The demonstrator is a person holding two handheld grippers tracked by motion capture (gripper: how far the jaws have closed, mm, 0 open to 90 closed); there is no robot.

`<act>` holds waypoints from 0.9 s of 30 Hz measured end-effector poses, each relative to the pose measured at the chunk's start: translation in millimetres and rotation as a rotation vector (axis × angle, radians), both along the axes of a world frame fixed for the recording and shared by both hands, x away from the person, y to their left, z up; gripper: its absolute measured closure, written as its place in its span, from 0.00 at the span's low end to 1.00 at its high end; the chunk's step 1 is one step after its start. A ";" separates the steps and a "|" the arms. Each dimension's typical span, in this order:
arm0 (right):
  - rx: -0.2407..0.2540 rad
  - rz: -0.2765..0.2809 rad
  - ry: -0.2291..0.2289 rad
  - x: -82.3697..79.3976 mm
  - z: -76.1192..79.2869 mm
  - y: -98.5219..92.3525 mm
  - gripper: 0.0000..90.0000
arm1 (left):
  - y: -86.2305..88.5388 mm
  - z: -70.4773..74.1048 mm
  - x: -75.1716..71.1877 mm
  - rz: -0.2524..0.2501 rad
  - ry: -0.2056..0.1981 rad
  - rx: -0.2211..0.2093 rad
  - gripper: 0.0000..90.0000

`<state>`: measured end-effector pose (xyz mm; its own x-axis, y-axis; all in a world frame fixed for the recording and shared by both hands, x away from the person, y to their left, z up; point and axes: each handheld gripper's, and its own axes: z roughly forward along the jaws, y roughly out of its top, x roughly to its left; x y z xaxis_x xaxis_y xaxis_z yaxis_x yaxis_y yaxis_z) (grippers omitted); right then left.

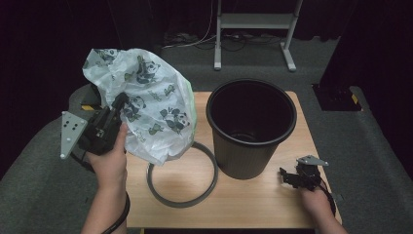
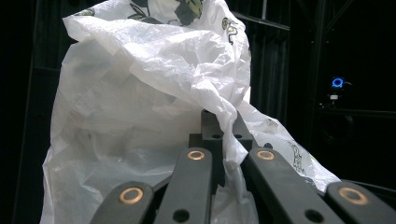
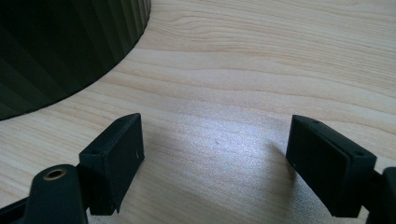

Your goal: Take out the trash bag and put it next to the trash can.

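Observation:
A white plastic bag (image 1: 146,105) printed with pandas hangs billowed above the table's left side. My left gripper (image 1: 116,105) is shut on a bunched fold of it, held up by a hand at the left edge. Seen from the left gripper view, the bag (image 2: 140,107) spreads wide and a twisted strip of it runs down between the closed jaws of my left gripper (image 2: 226,133). A black ribbed bin (image 1: 251,127) stands upright on the wooden table (image 1: 253,202). My right gripper (image 1: 286,176) rests low on the table right of the bin, open, with bare wood between the jaws of my right gripper (image 3: 215,149).
A grey ring (image 1: 181,175) lies flat on the table in front of the bag, left of the bin. The bin's ribbed wall (image 3: 60,46) is close at the upper left of the right gripper view. A metal stand (image 1: 253,29) rises behind the table.

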<state>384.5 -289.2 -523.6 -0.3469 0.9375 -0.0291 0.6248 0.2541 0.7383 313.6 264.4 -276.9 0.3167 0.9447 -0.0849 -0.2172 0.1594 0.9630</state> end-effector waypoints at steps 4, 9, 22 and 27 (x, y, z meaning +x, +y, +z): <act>0.002 0.002 0.001 0.1 0.0 -0.1 0.21 | 3.3 -6.5 3.3 0.015 0.021 -0.002 0.99; 0.001 0.006 0.001 0.3 -0.1 -0.1 0.21 | 5.8 -14.4 8.7 0.026 0.046 -0.009 0.99; 0.007 0.014 0.005 0.9 -0.3 0.0 0.21 | 4.4 -27.9 30.7 0.043 0.123 -0.017 0.99; 0.008 0.017 0.006 1.2 -0.2 0.0 0.21 | -0.2 -31.8 44.2 0.050 0.154 -0.009 0.99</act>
